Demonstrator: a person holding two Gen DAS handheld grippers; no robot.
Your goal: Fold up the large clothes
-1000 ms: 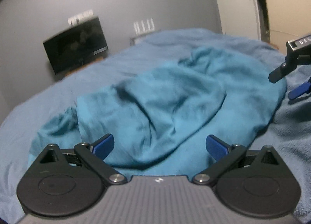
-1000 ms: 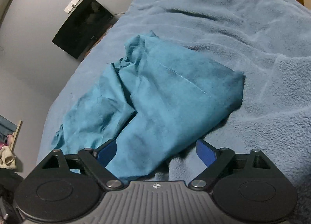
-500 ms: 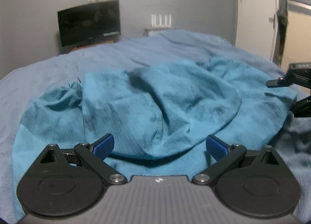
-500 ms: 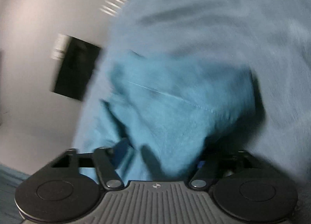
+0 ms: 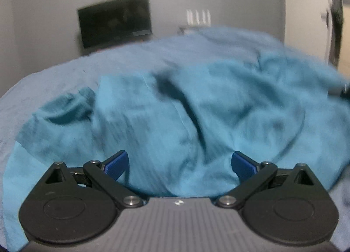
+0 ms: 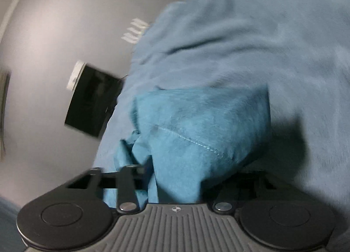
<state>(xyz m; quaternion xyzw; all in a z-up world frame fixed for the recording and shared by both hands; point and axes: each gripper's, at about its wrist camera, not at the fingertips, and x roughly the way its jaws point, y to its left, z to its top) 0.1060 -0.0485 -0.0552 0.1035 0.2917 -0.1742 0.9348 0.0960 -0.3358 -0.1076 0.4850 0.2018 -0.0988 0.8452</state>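
Teal garment (image 5: 196,120), a thin, matte, woven-looking cloth, lies rumpled in soft ridges and dark hollows on the pale blue fleecy blanket (image 5: 54,85) that covers the bed. From my left wrist view, the left gripper (image 5: 179,164) stands with its jaws wide apart, blue ribbed pads (image 5: 116,164) clear of the fabric, the cloth bulging up between them but not pinched. On my right wrist view, the right gripper (image 6: 177,186) has just been closing, and a bunched fold of the garment (image 6: 196,133) fills the gap between its jaws, gathered into a blunt wedge with a stitched hem line running across it. I see a dark flat screen (image 5: 114,20) against the grey wall (image 5: 43,22) beyond the bed.
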